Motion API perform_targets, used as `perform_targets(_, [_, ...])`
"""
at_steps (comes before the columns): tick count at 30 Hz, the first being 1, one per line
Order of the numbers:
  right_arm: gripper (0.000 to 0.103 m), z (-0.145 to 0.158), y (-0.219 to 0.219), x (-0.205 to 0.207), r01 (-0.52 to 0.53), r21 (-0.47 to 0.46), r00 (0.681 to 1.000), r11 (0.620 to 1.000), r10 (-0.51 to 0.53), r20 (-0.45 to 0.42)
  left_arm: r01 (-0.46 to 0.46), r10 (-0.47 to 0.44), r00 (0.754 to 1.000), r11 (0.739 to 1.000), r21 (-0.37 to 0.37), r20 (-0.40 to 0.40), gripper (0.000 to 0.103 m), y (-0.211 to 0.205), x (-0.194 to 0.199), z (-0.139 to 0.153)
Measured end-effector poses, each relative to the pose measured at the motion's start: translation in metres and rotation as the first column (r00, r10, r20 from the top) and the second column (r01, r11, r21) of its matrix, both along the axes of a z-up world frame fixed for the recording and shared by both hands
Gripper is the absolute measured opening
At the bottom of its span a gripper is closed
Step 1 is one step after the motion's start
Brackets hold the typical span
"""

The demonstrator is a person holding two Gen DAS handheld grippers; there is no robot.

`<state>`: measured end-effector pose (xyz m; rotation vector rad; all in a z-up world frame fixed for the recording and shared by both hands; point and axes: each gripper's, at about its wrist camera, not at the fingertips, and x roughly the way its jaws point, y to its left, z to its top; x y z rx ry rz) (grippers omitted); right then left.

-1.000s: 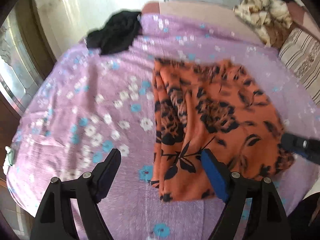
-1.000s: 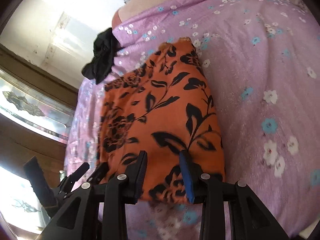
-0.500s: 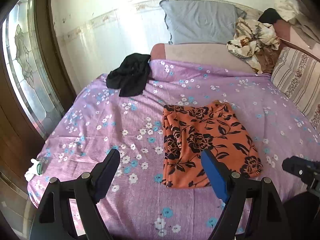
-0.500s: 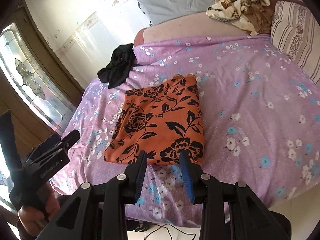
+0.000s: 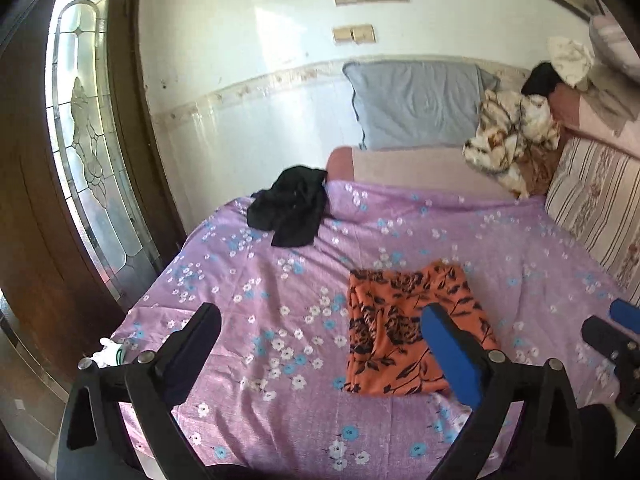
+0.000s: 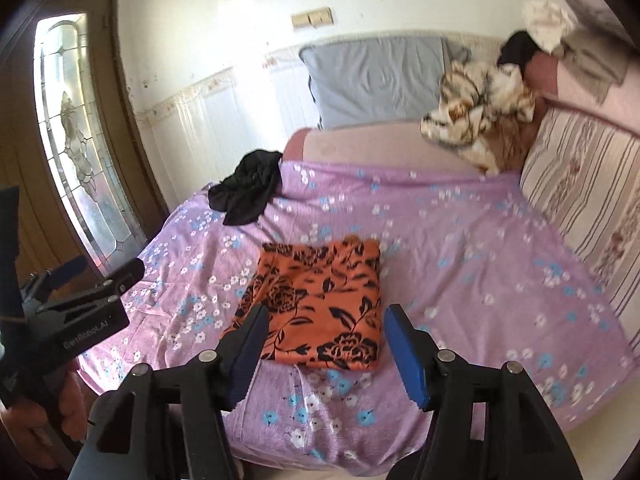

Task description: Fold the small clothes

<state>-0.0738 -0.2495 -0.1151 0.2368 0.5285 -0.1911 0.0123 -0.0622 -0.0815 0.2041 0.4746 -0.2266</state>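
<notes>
- both grippers pulled back and up off the orange floral garment (image 6: 320,304) since a second ago
- left gripper (image 5: 326,354) jaws just widened, nothing between
- right gripper (image 6: 324,354) jaws just opened, empty
- garment folded flat on purple bedspread (image 6: 460,248), black garment (image 5: 290,210) near far-left corner

The left gripper (image 5: 320,344) points down at a slant, jaws spread wide, having just opened further, nothing between them. The right gripper (image 6: 324,354) tilts likewise, jaws parted and just widened, empty. A hand (image 6: 40,416) grips the left gripper's handle.
</notes>
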Motion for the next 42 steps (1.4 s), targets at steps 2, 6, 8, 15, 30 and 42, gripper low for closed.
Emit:
perform_targets(2, [0.064,0.007,0.002,-0.005,0.001,-0.003,1.0,1.0,-0.001,0.016,-0.008,0.008,1.0,1.0,-0.016,0.009,0.1,0.003,-0.005,0.01])
perform_targets(6, [0.064,0.018,0.002,-0.015,0.014,-0.019,0.999,1.0,-0.013,0.045,-0.058,0.057,0.997,0.998,0.024,0.043,0.102,0.002,-0.014,0.025])
perform_targets(8, [0.064,0.024,0.002,-0.019,0.021,-0.037,0.998,0.999,-0.019,0.058,-0.06,0.059,0.997,0.998,0.024,0.049,0.102,0.005,-0.018,0.031])
perform_targets(15, [0.064,0.04,-0.002,-0.034,0.048,-0.045,0.993,0.998,-0.043,0.105,-0.058,0.06,0.996,0.998,-0.032,0.071,0.102,0.013,-0.03,0.05])
perform_targets(30, [0.064,0.054,0.013,-0.039,0.037,-0.095,0.991,0.995,-0.024,0.129,-0.088,0.095,0.988,0.994,-0.059,0.119,0.103,0.024,-0.037,0.066])
perform_targets(42, [0.064,0.054,0.014,-0.033,0.03,-0.11,0.993,0.994,-0.017,0.115,-0.098,0.103,0.989,0.994,-0.052,0.107,0.103,0.025,-0.033,0.064])
